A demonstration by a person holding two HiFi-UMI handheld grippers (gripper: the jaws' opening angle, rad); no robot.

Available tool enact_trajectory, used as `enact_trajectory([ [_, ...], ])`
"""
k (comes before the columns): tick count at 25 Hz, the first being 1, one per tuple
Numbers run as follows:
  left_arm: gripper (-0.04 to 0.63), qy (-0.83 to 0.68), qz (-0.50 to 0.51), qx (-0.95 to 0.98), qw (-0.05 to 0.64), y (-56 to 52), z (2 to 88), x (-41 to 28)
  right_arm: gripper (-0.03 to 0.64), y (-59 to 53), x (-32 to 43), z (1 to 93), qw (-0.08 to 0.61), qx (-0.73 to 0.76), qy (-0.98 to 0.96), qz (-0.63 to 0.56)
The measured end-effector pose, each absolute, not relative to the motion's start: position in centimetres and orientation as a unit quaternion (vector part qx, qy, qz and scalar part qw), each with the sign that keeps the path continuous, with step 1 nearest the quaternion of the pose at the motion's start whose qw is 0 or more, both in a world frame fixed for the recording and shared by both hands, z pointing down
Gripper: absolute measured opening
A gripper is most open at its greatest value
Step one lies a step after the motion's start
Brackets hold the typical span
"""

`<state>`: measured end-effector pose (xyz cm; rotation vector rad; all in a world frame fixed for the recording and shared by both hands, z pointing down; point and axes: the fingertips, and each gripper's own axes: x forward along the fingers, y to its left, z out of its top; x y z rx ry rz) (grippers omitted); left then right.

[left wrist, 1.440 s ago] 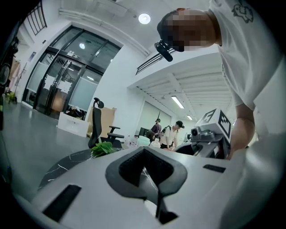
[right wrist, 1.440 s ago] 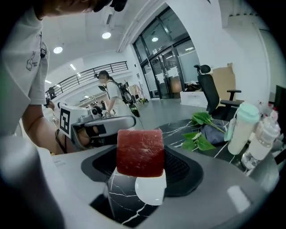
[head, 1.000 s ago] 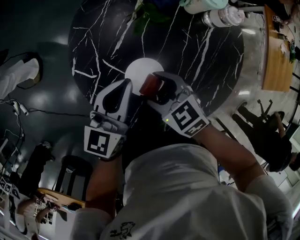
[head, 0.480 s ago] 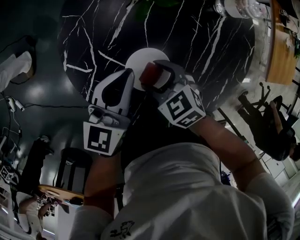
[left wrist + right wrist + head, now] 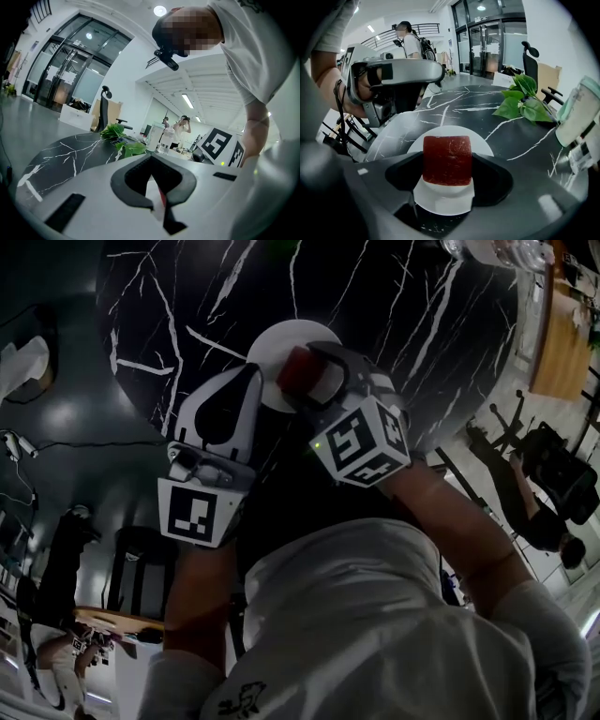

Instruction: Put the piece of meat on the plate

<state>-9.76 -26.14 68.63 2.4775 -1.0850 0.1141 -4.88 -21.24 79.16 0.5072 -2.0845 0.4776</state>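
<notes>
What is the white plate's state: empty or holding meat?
Empty, as far as visible: the piece of meat is clamped in the right hand-held gripper above the bare plate.

Piece of meat: dark red, squarish block with a flat, matte face; upright, clamped at both sides between the jaws of the right hand-held gripper, over the plate.

Plate: round, white, plain; flat on the black white-veined surface, near its edge.

Red piece of meat in the right gripper (left gripper just beside) over 1 white plate
</notes>
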Motion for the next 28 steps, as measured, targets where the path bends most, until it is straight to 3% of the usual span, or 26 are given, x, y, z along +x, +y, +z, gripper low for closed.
enact_trajectory([
  [13, 0.005, -0.398, 0.042, 0.888, 0.227, -25.9, 70.1, -10.9, 0.301, -20.8, -4.4, 80.3, 0.508, 0.188, -0.826, 0.158],
  [28, 0.005, -0.400, 0.044, 0.888, 0.224, -25.8, 69.9, -11.3, 0.301, -20.9, -4.4, 80.0, 0.506, 0.191, -0.827, 0.153],
])
